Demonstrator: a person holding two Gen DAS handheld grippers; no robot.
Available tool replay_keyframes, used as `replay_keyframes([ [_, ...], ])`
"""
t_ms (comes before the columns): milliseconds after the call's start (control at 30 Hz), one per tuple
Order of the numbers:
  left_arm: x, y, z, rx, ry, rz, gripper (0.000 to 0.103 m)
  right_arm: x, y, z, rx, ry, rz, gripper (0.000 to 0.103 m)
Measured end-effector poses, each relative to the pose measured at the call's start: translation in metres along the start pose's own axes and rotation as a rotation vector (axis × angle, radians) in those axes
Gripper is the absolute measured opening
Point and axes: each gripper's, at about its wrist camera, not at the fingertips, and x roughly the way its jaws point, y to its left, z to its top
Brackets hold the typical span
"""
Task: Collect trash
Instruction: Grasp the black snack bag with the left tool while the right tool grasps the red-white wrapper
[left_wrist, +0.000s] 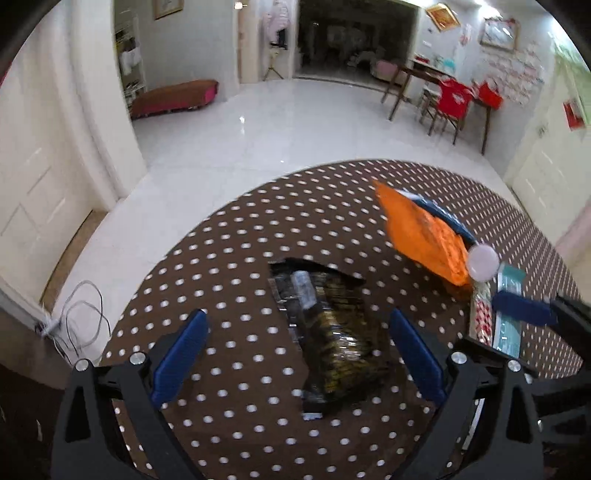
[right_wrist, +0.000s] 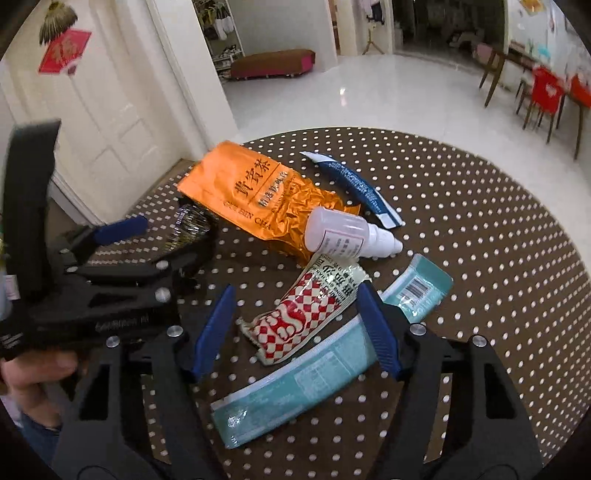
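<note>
Counter: a round brown counter with white polka dots filled the lower frame in both views.
Left gripper: the black, blue-padded left gripper stood with jaws apart, hovering over a dark crinkled foil packet at centre frame.
Right gripper: the right gripper was spread either side of a red-and-white checked wrapper, pads not pressing it.
Teal pouch: a long teal plastic pouch lay below it.
Orange bag: an orange foil tea bag lay upper centre.
Bottle: a small white plastic bottle rested against it.
</note>
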Motion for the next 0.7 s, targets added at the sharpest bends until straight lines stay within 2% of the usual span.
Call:
replay_keyframes([
  [67, -0.001, -0.003, 0.001, 0.018, -0.004, 0.010, 0.083, 0.001, 0.004, -0.002, -0.024, -0.016, -0.044, 0.063],
  [100, -0.003, -0.003, 0.000, 0.024, -0.015, -0.013, 0.078, 0.002, 0.006, -0.002, -0.029, -0.024, -0.056, 0.058],
  [133, -0.005, -0.005, 0.000, 0.026, -0.021, -0.020, 0.068, 0.004, 0.010, -0.004, -0.048, -0.029, -0.084, 0.055],
  [167, -0.007, -0.006, 0.000, 0.029, -0.027, -0.016, 0.064, 0.004, 0.012, -0.004, -0.060, -0.030, -0.105, 0.048],
  [200, -0.007, -0.009, -0.001, 0.035, -0.030, -0.017, 0.054, 0.004, 0.015, -0.005, -0.066, -0.032, -0.123, 0.039],
  [233, -0.009, -0.011, -0.001, 0.043, -0.034, -0.020, 0.045, 0.003, 0.018, -0.006, -0.072, -0.035, -0.120, 0.038],
  [267, -0.011, -0.013, -0.002, 0.047, -0.037, -0.026, 0.041, 0.002, 0.019, -0.007, -0.076, -0.036, -0.119, 0.033],
  [300, -0.011, -0.013, -0.003, 0.046, -0.040, -0.034, 0.030, 0.001, 0.019, -0.009, -0.080, -0.038, -0.113, 0.030],
  [400, -0.013, -0.008, -0.005, 0.017, -0.044, -0.064, 0.024, -0.008, 0.010, -0.017, -0.056, -0.043, -0.055, 0.020],
  [467, -0.014, -0.001, -0.006, -0.016, -0.048, -0.110, 0.022, -0.013, 0.003, -0.023, -0.031, -0.046, -0.010, 0.017],
  [567, -0.015, 0.006, -0.010, -0.058, -0.049, -0.172, 0.022, -0.021, -0.002, -0.028, -0.006, -0.048, 0.028, 0.016],
  [700, -0.025, 0.006, -0.018, -0.076, -0.060, -0.178, 0.021, -0.031, -0.011, -0.032, 0.036, -0.055, 0.101, 0.015],
])
